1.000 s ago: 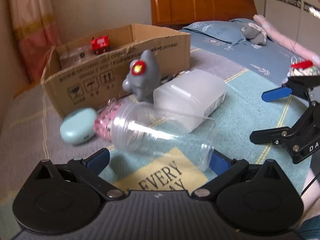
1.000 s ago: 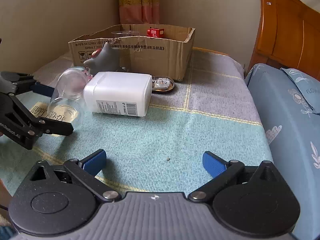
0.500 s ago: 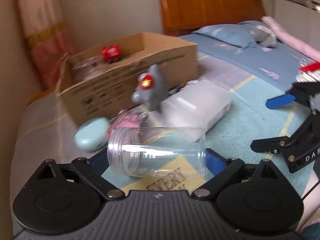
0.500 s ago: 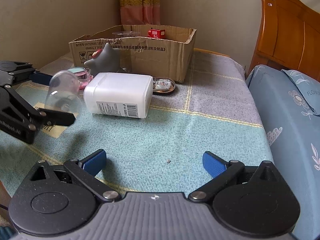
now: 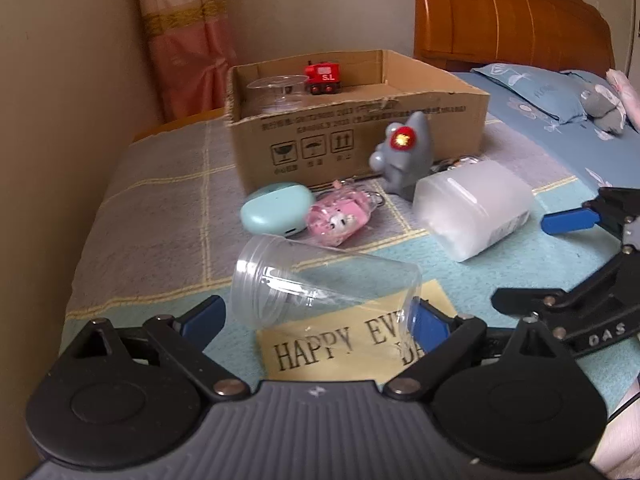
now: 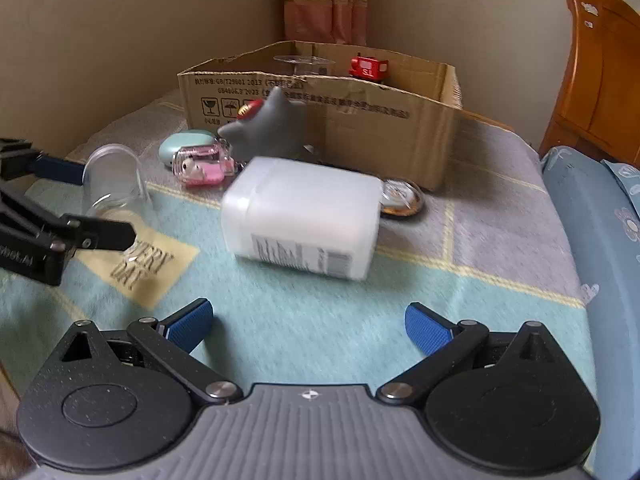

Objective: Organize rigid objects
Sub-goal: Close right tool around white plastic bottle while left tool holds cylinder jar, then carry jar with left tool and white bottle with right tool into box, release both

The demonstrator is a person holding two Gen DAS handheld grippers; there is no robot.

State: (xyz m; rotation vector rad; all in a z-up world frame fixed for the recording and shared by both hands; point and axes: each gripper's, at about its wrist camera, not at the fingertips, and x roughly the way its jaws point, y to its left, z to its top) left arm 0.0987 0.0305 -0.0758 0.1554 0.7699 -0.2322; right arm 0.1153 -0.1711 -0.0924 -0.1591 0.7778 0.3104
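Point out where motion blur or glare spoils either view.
Left wrist view: mostly sharp; the clear plastic jar shows bright glare streaks, its far end overlapping the blanket's lettering. Right wrist view: motion blur smears the white container and its label, and the pink keychain is soft; the cardboard box print stays readable.
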